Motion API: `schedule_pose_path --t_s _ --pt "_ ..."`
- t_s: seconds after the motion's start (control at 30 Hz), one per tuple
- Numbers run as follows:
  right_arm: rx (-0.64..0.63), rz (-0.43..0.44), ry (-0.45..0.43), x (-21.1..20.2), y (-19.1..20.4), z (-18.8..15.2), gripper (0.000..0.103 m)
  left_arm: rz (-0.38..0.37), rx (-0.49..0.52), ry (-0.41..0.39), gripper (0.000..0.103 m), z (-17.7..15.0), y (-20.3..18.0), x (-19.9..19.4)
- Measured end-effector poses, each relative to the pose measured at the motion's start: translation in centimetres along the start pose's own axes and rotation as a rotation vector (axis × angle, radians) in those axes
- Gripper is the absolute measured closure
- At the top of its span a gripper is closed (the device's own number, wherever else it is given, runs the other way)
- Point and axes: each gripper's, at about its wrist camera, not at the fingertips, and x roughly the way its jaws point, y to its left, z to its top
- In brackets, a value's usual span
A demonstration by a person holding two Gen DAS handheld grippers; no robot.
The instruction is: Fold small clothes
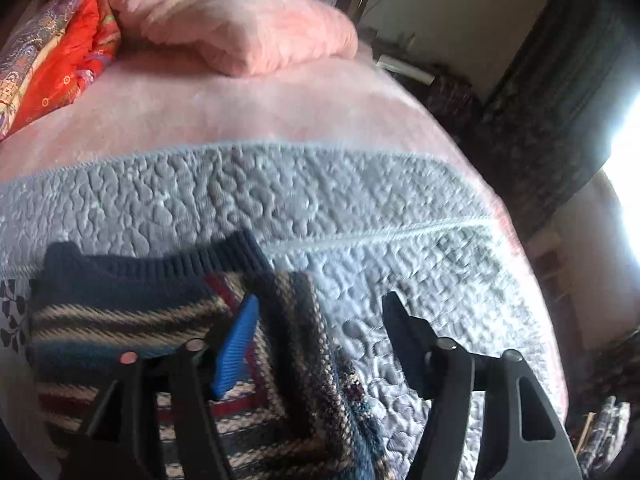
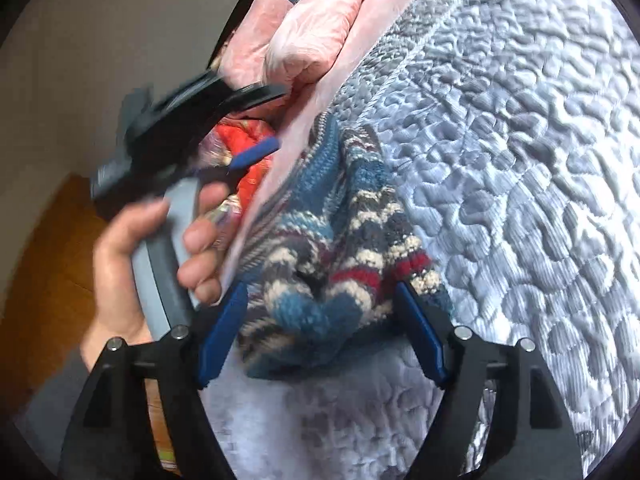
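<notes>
The bed is covered by a grey quilt, and the small patterned sweater lies on this quilt, near its front edge, with pink pillows far behind it. Seen from the sweater, the left hand-held gripper stands over its right border, with jaws released and nothing between them. The right hand-held gripper is at the other end of the sweater, where a bunched knitted fold sits between its wide jaws; whether they press it I cannot tell. The right one seems nearer to the fabric, so the fold probably begins there.
</notes>
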Motion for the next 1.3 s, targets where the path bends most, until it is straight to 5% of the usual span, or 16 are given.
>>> schedule_pose_path --t_s 0.17,0.43,0.8,0.9,1.13,1.3 --pt "0.081 0.081 0.023 -0.3 -1.0 0.7 0.018 -0.097 -0.019 0.018 0.029 0.1 3.9 -4.4" --pt "0.078 0.113 0.081 1.0 -0.5 2.4 0.017 -0.239 -0.077 0.139 0.028 -4.8 9.8 -7.5" --pt "-0.001 0.061 0.345 5.3 1.6 7.3 0.017 -0.305 -0.081 0.142 0.028 -9.3 12.3 -7.8" --pt "-0.009 0.052 0.378 6.5 1.8 8.5 0.017 -0.256 -0.023 0.137 0.027 -9.5 11.5 -7.5" --pt "-0.074 0.012 0.432 8.7 3.6 10.9 0.018 0.030 0.303 0.097 0.018 -12.4 6.2 -6.0" --pt "-0.150 -0.026 0.472 11.6 4.8 11.3 0.033 0.106 0.365 0.060 0.016 -13.5 4.9 -5.7"
